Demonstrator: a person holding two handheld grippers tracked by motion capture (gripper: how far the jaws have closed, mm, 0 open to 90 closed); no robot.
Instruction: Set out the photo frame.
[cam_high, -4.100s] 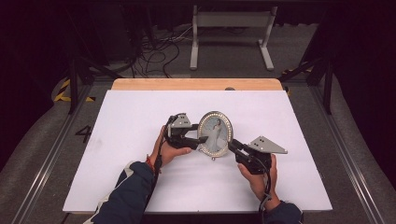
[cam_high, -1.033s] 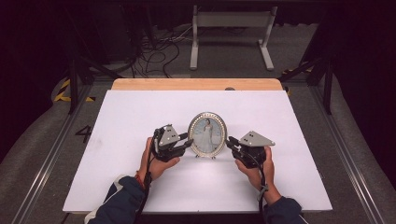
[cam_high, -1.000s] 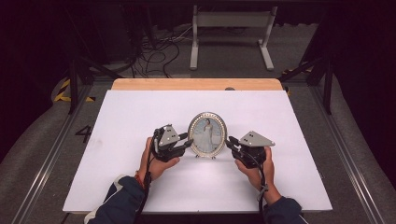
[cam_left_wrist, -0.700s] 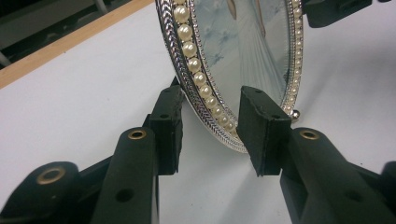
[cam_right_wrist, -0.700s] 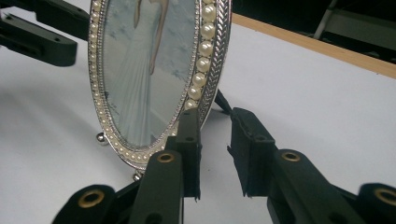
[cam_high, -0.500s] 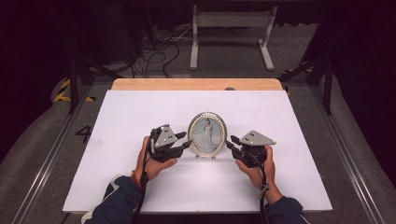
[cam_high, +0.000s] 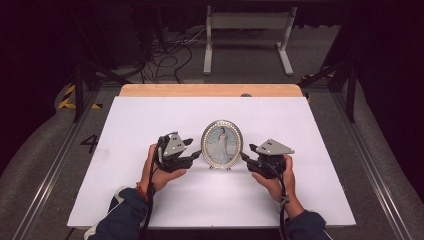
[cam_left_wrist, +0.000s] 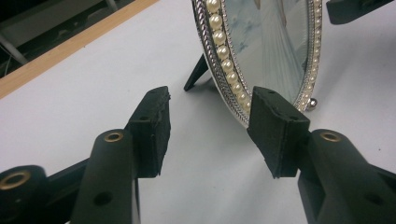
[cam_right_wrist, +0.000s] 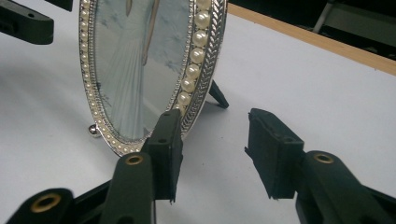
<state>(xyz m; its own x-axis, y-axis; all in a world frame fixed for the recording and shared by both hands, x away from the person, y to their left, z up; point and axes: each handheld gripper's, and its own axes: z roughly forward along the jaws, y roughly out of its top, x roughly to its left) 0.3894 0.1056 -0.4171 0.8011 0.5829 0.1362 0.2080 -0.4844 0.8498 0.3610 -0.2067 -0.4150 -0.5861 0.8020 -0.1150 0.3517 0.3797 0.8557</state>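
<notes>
Oval frame stands propped on its rear strut mid-table, so left gripper and right gripper, jaws just spreading, flank its edges without pinching.

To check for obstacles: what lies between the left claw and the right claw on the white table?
In the high view, the oval pearl-rimmed silver photo frame stands upright between left claw and right claw.

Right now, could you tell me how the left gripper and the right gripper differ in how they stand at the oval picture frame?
The left gripper stands at the left edge of the oval picture frame, the right gripper at its right edge. In the left gripper view the frame's rim stands by the right-hand jaw; in the right gripper view it stands by the left-hand jaw. Both have just been opening their jaws, which now stand apart, and the frame stands upright on its own on the white table.
</notes>
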